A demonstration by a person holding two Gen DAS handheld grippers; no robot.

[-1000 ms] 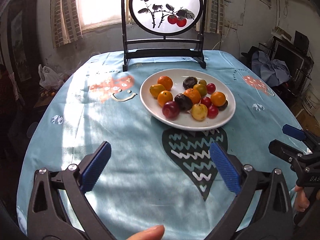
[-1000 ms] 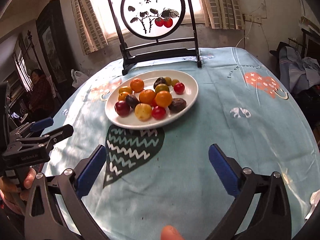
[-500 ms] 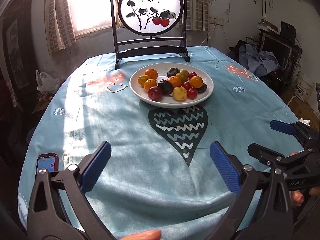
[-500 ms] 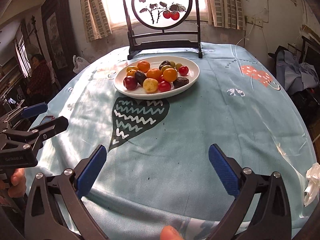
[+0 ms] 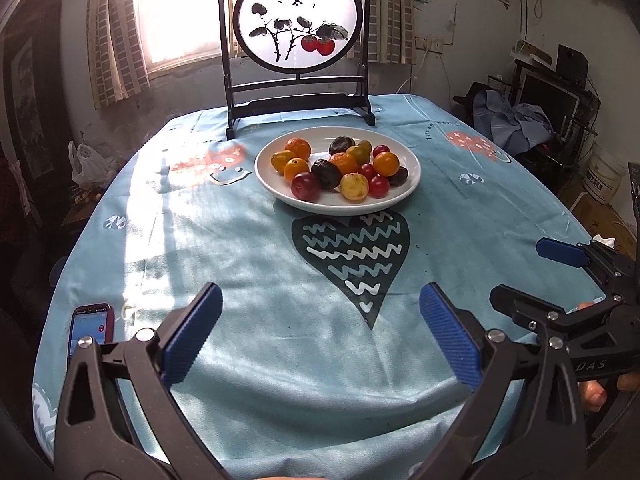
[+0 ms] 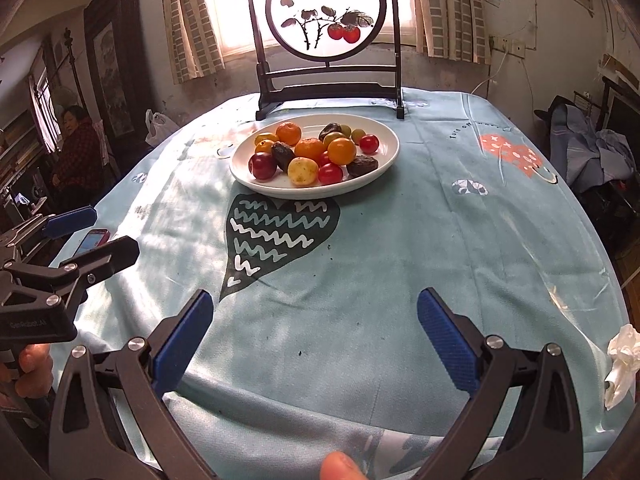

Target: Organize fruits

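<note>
- I hold the left gripper (image 5: 320, 332) wide open and empty, low over the near edge of the surface (image 5: 248, 264).
- My right gripper (image 6: 314, 338) is spread just as wide, also empty.
- The fruits (image 5: 338, 166) lie piled on a white plate (image 5: 412, 188), well apart from both grippers, straight ahead past the dark heart print (image 5: 352, 252).
- A phone (image 5: 90, 326) lies just beside my left gripper.

Both my wrist cams look forward over my fingers from the desk's (image 5: 248, 264) near edge; both share the far plate (image 5: 280, 190) (image 6: 244, 176).
</note>
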